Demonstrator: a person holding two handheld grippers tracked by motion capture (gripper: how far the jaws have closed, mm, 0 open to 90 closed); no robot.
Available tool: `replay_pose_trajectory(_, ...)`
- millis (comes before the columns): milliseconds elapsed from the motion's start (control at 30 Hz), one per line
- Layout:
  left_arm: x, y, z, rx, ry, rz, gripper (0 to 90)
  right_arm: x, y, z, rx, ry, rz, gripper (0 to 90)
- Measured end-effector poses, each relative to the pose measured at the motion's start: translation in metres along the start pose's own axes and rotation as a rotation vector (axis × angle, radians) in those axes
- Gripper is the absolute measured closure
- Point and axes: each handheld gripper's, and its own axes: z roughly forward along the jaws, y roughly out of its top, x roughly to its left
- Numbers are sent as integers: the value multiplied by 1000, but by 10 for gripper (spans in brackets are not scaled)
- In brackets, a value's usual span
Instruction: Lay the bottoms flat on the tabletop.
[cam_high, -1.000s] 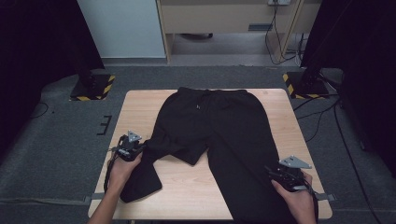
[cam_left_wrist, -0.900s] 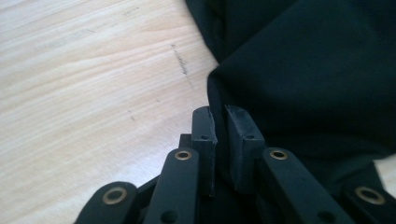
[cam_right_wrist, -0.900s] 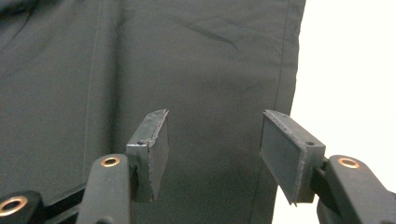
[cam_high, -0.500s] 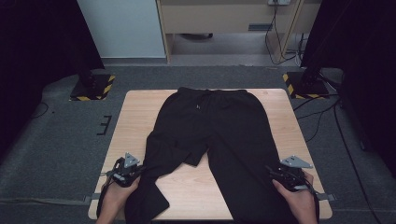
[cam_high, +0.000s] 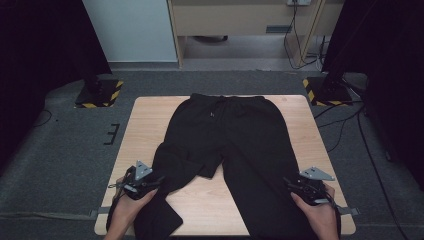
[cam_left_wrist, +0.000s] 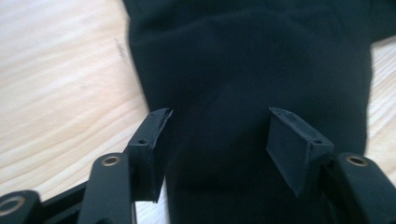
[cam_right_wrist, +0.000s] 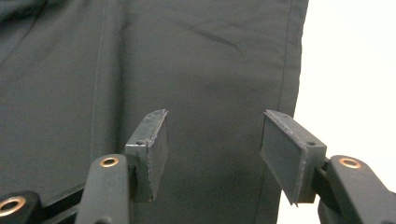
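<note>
Since a second ago, the left gripper (cam_high: 150, 182) has drawn back toward the near table (cam_high: 295, 125) edge, pulling the trousers' (cam_high: 235, 135) left leg with it, and its jaws have just been opening. From above, the black trousers lie flat, waistband far, and the right gripper (cam_high: 300, 186) rests by the right leg. Seen from the left gripper (cam_left_wrist: 217, 135), the jaws stand apart over dark cloth, gripping nothing. Seen from the right gripper (cam_right_wrist: 212, 135), the jaws gape over the leg's edge.

The trousers (cam_high: 235, 145) run off the high view's bottom edge, both leg ends cut off.
</note>
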Motion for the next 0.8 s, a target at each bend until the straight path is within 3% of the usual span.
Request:
replay_pose_trajectory(67,0,1,8,18,-10,-8,464,0,1,-2,-10,3,-2,417)
replay_pose_trajectory(200,-3,2,14,61,-35,1,674,1,2,-3,-22,17,-5,461)
replay_pose_trajectory(367,-11,0,7,93,-91,4,811,4,2,-2,-24,38,-39,553)
replay_pose_trajectory(433,-18,-4,0,100,-128,15,838,6,3,-3,-26,49,-48,588)
replay_pose_trajectory(500,-24,-7,-6,95,-136,32,847,8,5,-3,-39,58,-55,616)
replay_pose_trajectory(633,-22,-5,-14,61,-118,38,854,16,10,-1,-49,105,-58,732)
replay_pose_trajectory(733,-19,3,-8,90,-100,61,875,27,18,4,-43,156,-75,795)
replay_pose_trajectory(800,-16,7,-3,85,-91,48,875,35,22,8,-42,203,-77,823)
